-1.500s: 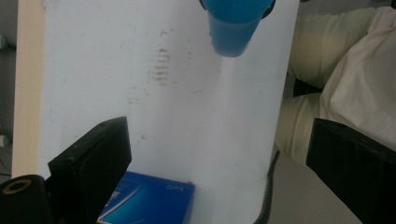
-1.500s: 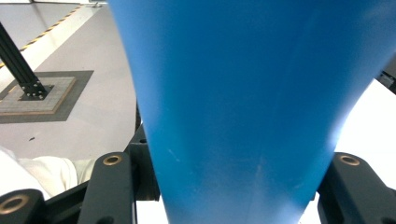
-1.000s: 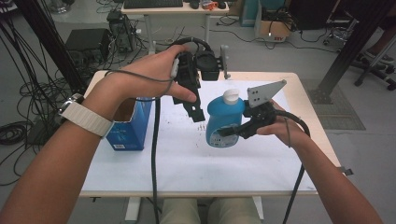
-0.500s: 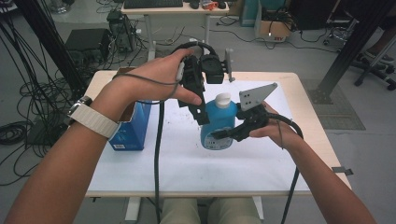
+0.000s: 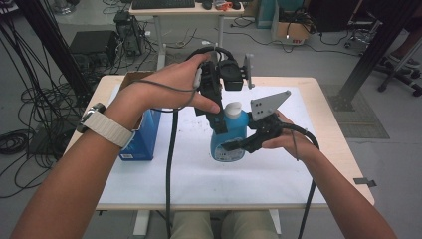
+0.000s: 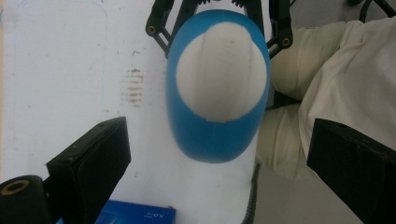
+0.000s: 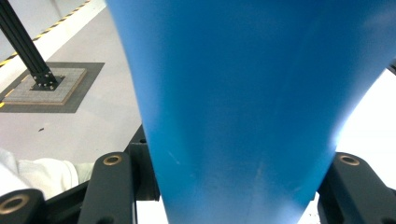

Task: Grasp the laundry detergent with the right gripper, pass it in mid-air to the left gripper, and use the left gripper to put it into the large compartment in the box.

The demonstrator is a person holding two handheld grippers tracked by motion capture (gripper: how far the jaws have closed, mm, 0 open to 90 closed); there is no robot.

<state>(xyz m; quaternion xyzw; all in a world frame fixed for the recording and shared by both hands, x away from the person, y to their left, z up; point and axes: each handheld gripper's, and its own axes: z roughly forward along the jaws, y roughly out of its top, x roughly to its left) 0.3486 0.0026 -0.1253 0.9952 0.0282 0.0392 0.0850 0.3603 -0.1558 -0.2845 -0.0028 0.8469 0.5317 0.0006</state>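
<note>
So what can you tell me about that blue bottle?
The blue bottle looks like smooth plastic, with a white cap on top and a label low on its front. It is held up above the white table, roughly upright. The right gripper is shut on its body, one jaw on each side. The left gripper hangs just above the cap with its jaws spread wide, not touching it. Seen from above, the bottle is a rounded oval.
</note>
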